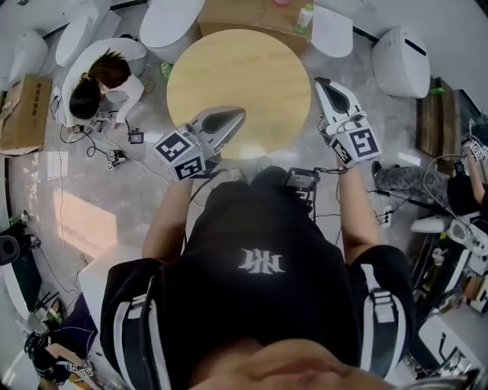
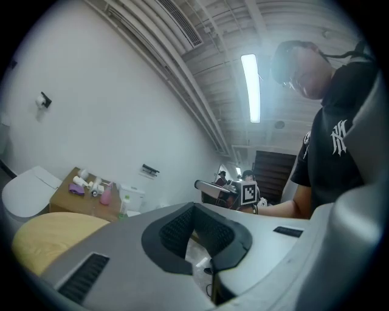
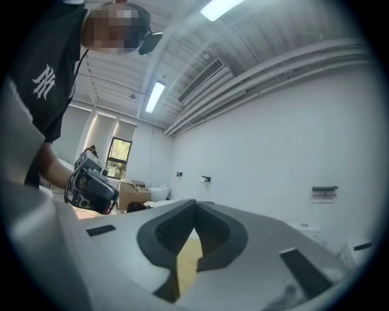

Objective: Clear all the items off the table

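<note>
By the near edge of the surface [image 1: 236, 76] we held the left tongs [image 1: 238, 114] and right tongs [image 1: 322, 82] closed on nothing; no item lay there to weigh or grasp.

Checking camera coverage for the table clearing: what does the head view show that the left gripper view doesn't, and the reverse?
Only the head view: nearly the whole round table top, with nothing on it, and a person crouching on the floor to its left. Only the left gripper view: the ceiling light strip. Both: part of the table, the left gripper, the right gripper, and the cardboard box with bottles beyond the table.
</note>
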`<state>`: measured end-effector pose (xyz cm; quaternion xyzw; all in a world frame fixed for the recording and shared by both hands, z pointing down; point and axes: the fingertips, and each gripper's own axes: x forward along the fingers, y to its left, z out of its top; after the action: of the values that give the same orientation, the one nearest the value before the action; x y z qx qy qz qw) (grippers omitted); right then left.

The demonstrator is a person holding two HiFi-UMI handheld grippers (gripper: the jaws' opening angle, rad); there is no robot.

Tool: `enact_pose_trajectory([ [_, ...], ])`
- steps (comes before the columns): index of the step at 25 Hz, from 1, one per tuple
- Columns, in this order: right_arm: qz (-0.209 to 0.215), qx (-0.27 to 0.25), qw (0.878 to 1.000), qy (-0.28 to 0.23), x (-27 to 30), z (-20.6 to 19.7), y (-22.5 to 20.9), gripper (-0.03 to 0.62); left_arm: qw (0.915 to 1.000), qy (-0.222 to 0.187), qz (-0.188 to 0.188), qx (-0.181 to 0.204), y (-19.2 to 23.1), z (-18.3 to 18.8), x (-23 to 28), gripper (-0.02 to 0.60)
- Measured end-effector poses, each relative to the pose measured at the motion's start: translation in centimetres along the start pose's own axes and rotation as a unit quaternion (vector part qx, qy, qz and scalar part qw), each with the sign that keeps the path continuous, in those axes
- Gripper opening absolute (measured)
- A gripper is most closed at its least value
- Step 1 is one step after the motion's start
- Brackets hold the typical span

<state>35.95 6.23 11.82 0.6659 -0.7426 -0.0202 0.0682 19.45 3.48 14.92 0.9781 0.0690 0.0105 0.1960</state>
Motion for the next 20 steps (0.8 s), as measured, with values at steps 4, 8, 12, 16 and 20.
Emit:
enact_pose_trajectory([
  [4, -0.003, 0.057, 0.998, 0.002, -2.6, -1.6, -0.9, 0.002, 0.9999, -0.001, 0.015, 0.004, -1.9, -0.3, -1.6, 0.012],
  [8, 0.038, 0.095, 0.995, -0.005, -3.4, -2.8, 2.2, 0.002, 0.9991, -0.001, 0.033, 0.028, -4.0, 0.1, -2.5, 0.012],
  [12, 0.097, 0.121, 0.988, -0.023, -3.8, -2.5, 7.4, 0.002, 0.9973, -0.012, 0.064, 0.034, -6.5, -0.7, -5.3, 0.012],
  [16, 0.161, 0.123, 0.978, -0.040, -6.0, -1.9, 11.9, 0.002, 0.9960, -0.002, 0.084, 0.031, -9.7, -2.9, -6.7, 0.012],
  [20, 0.203, 0.139, 0.968, -0.053, -9.1, -2.3, 15.0, 0.002, 0.9948, 0.005, 0.100, 0.020, -13.4, -5.1, -7.7, 0.012],
])
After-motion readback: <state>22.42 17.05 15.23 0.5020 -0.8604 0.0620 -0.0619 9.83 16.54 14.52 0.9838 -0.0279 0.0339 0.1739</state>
